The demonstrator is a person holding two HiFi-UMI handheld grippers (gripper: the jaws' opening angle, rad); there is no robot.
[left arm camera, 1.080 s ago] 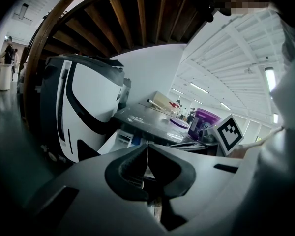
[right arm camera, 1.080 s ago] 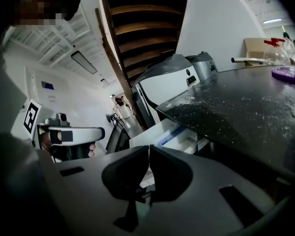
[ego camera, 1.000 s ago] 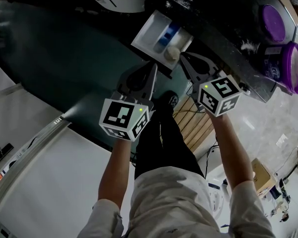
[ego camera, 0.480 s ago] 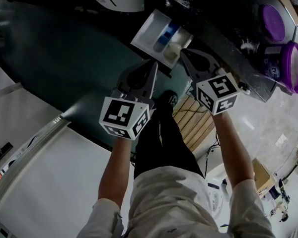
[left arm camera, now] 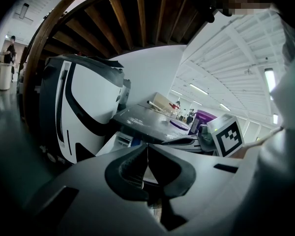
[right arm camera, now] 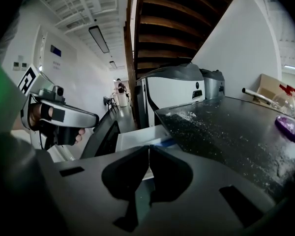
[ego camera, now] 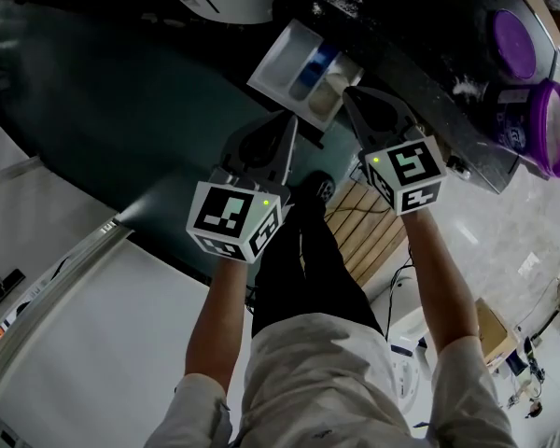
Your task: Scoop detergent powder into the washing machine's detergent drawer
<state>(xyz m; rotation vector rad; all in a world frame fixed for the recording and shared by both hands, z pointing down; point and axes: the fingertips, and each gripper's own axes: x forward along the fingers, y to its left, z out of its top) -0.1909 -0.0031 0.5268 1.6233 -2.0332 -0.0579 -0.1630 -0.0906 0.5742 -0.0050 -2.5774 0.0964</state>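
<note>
In the head view the right gripper [ego camera: 353, 99] covers the lower right corner of the drawer [ego camera: 287, 59], the purple tub [ego camera: 546, 124] is cut off by the right edge of the frame, and in the right gripper view the drawer's front lies mostly behind that gripper's closed jaws.
</note>
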